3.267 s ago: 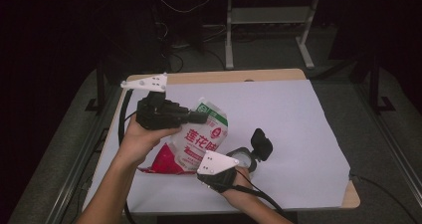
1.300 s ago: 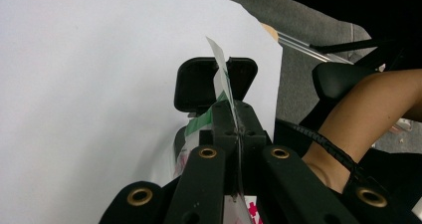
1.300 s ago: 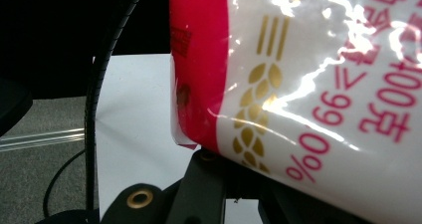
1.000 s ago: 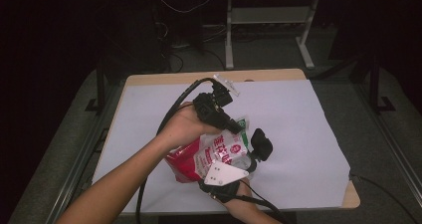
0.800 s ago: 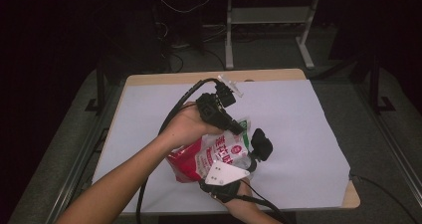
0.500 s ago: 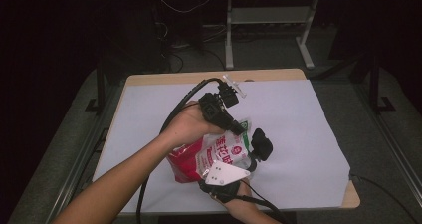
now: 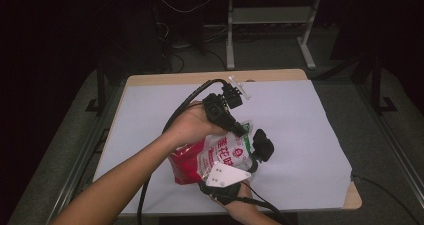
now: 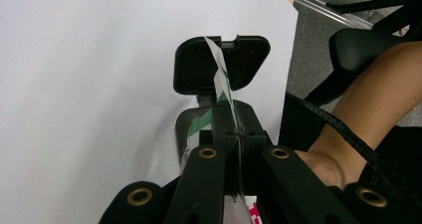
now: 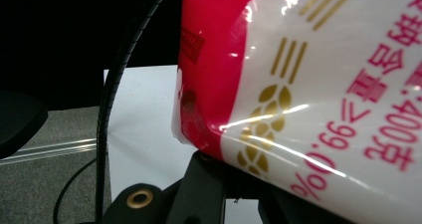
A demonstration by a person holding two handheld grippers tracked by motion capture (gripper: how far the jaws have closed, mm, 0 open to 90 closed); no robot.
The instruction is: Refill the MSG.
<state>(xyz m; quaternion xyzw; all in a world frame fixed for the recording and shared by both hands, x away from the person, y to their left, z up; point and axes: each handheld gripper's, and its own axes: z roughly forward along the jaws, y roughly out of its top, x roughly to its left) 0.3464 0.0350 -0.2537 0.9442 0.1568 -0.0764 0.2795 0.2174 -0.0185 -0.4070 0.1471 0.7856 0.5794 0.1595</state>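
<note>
Both jaws clenched on the red-and-white pouch (image 7: pixel 212 155): left gripper (image 7: pixel 239 129) pinches its top edge, right gripper (image 7: pixel 235 171) clamps its lower part, so the pouch is held tilted just above the white sheet (image 7: pixel 300 120) near the table's front edge, about mid-width; my read is the two-handed grip is done and the opening or pulling apart is not yet. Left gripper view shows the thin green-white film edge (image 8: pixel 219 84) pinched between the jaws and a black clip-like piece (image 8: pixel 221 64) beyond, right gripper view shows red print and gold grain pattern (image 9: pixel 318 84) close-up, high view gives both hands and the layout
</note>
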